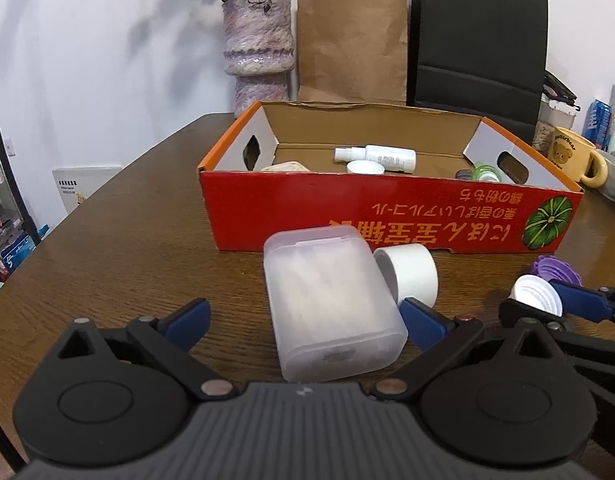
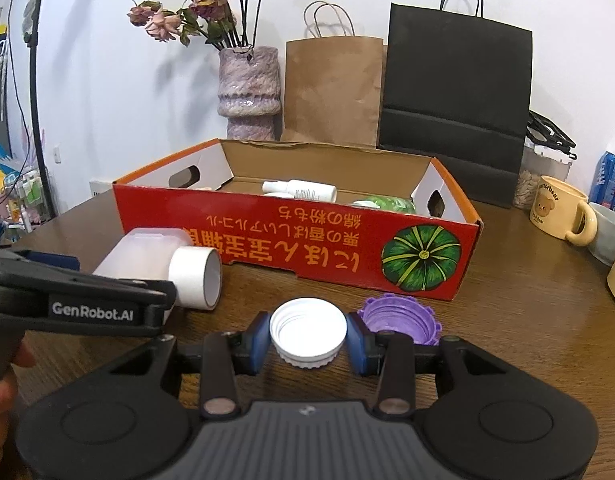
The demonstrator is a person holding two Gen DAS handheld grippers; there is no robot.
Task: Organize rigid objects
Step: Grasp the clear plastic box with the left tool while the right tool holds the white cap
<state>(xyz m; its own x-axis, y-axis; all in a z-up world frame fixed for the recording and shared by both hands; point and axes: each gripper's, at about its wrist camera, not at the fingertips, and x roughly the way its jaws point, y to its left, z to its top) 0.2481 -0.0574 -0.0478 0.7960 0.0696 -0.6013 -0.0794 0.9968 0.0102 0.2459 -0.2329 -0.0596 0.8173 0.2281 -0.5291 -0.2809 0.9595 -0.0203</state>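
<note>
My right gripper (image 2: 307,338) is clamped on a white plastic cap (image 2: 307,330): both blue pads press its ribbed rim, its open threaded mouth facing up, down at the wooden table (image 2: 507,340). Just to the right of my right pad lies a purple cap (image 2: 403,320), round with knobbly teeth along its edge, mouth up as well.

My left gripper (image 1: 303,320) stands with its jaws wide apart. Between them, nearer the right pad, lies a frosted translucent plastic case (image 1: 331,304), a rounded-cornered box on its back, touched by neither pad as far as I can tell. Just beyond my right pad, leaning against the case, a roll of white tape (image 1: 411,276) lies on its side, smooth and cylindrical.

Straight ahead of both grippers sits a shallow red cardboard box (image 1: 387,208), glossy, printed with upside-down characters and a green pumpkin, oval handholds cut in its ends. Inside it I see a white spray bottle (image 1: 377,157) lying flat, a white lid (image 1: 363,167) beside it and something green and ringed (image 1: 485,171) toward the right end.

Behind the box stand a mottled lilac vase (image 2: 249,92) with dried roses, a brown paper bag (image 2: 331,92) and a black paper bag (image 2: 455,108); far right of my right gripper, a cream mug (image 2: 559,212).
</note>
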